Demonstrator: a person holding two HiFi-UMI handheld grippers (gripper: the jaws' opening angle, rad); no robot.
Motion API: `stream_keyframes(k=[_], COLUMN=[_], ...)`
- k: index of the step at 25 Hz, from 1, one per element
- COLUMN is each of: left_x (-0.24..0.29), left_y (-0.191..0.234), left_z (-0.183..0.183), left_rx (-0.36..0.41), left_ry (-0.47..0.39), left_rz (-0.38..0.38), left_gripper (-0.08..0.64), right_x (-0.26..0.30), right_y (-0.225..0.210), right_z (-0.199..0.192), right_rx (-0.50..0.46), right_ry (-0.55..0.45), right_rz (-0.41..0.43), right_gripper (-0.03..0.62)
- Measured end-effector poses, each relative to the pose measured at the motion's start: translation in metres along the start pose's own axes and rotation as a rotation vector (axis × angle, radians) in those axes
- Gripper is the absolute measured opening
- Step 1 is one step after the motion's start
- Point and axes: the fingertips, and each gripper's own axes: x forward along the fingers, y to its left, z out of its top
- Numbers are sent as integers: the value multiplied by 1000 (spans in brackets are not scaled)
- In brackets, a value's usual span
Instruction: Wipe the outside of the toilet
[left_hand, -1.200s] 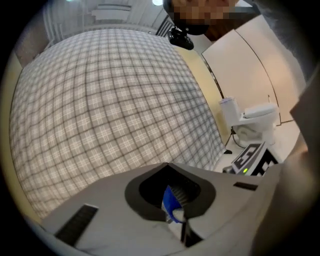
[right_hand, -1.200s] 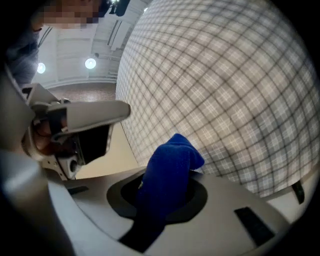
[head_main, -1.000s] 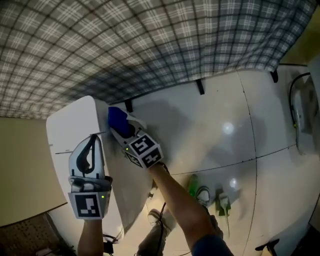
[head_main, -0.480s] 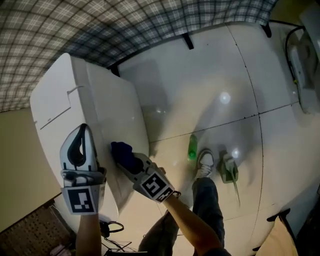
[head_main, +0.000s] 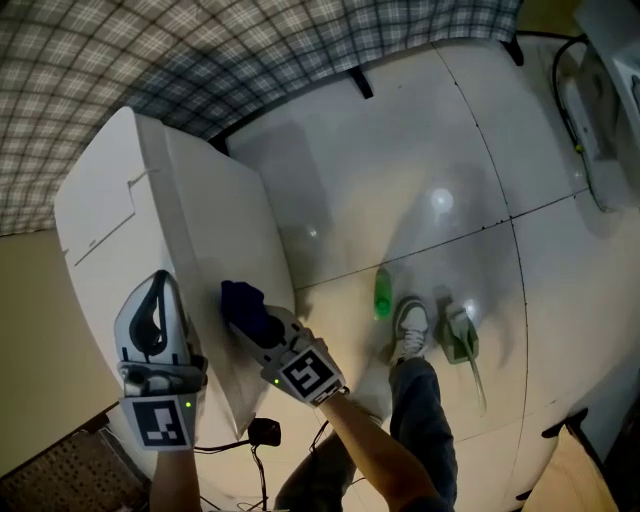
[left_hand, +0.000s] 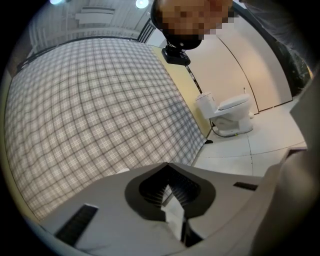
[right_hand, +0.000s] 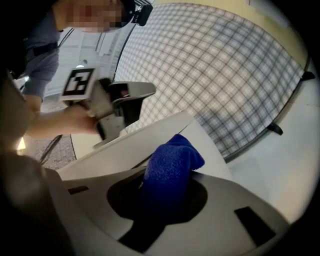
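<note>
Two hand-held grippers at work on the toilet, with the person standing at its near end. The right gripper (right_hand: 162, 195) has its jaws clenched on a bunched blue cloth (right_hand: 172, 160). The free end of the cloth bulges past the tips and is pressed to the white side wall of the toilet (head_main: 120, 200), at the end nearest the person. The left gripper (left_hand: 172, 200) has its jaws closed together with nothing between them. It hangs over the toilet's near end; whether it touches the top cannot be judged.

One second earlier the cloth lay on the same side wall at the toilet's far end, close to the plaid wall (head_main: 200, 60). Half a second earlier it had already reached roughly its present place. The change reads as one stroke drawn along the side wall from far end to near end, now finished or pausing. On that reading the wipe is under way: this flank is partly covered, and the remaining outer faces probably still need wiping.

A green bottle (head_main: 383, 293) lies on the floor (head_main: 400, 170) off the toilet's wiped side, beside the person's shoe (head_main: 410, 328).
</note>
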Motion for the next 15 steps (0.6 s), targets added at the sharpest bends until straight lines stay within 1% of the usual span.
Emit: stream_keyframes(k=[2, 4, 6, 8, 10, 13, 15], left_x=[12, 27, 46, 61, 66, 65, 70], left_y=[11, 23, 36, 46, 52, 56, 61], left_z=[0, -3, -5, -5, -4, -2, -2], left_rx=[-4, -10, -3, 10, 20, 28, 40], left_ry=[3, 16, 38, 50, 53, 37, 33], left_rz=[19, 47, 65, 75, 94, 129, 129], left_gripper=[12, 12, 12, 12, 14, 12, 13], right_x=[38, 79, 115, 141, 157, 167, 170], right_y=[-53, -103, -148, -184, -204, -218, -227], right_z=[31, 53, 60, 58, 49, 33, 23], right_rx=[-21, -2, 38, 74, 82, 70, 87], right_ry=[-33, -39, -19, 15, 46, 75, 86], right_rz=[-27, -48, -67, -91, -90, -67, -71], right_gripper=[63, 63, 63, 63, 63, 63, 63])
